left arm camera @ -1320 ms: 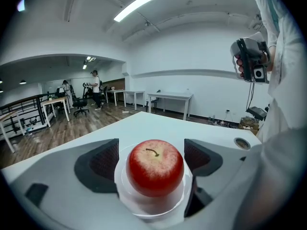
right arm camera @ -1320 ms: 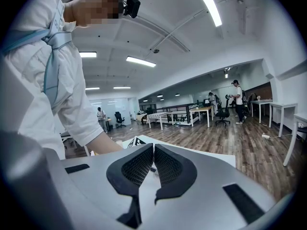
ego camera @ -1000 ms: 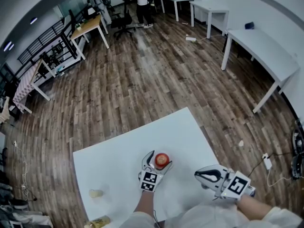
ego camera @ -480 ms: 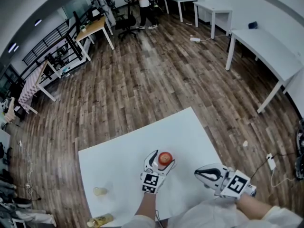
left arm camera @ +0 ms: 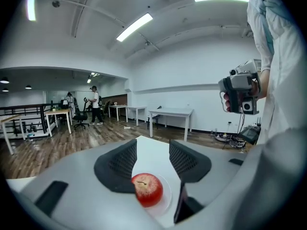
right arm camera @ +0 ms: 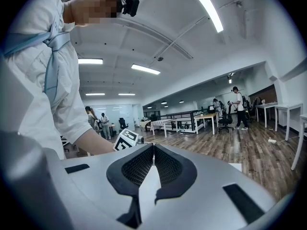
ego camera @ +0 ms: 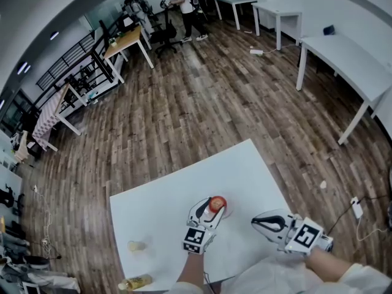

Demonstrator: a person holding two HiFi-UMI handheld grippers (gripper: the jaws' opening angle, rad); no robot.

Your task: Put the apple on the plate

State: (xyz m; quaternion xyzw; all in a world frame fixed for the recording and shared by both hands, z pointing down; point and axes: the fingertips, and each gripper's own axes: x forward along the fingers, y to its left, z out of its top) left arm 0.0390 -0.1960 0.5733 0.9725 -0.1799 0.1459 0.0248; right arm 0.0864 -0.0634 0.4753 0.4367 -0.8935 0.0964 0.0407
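Note:
A red apple (ego camera: 217, 203) (left arm camera: 147, 189) rests on a small clear plate (left arm camera: 164, 199) on the white table (ego camera: 159, 207). My left gripper (ego camera: 208, 211) (left arm camera: 152, 147) hovers just above and behind the apple. Its jaws are closing, with only bare table showing between the pads; the apple sits lower, under the left jaw, untouched. My right gripper (ego camera: 253, 223) (right arm camera: 152, 146) hangs over the table's front right part, shut with nothing in it. It also shows in the left gripper view as the right gripper (left arm camera: 241, 94) held up in a hand.
A small pale cup (ego camera: 136, 245) and a lying bottle (ego camera: 136, 282) are at the table's front left. Wooden floor surrounds the table. Long white tables (ego camera: 346, 60) stand at the right, desks, chairs and people (ego camera: 184, 2) far back.
The left gripper has lifted off the apple and its jaws have narrowed; the apple stays on the plate. The right gripper has not moved.

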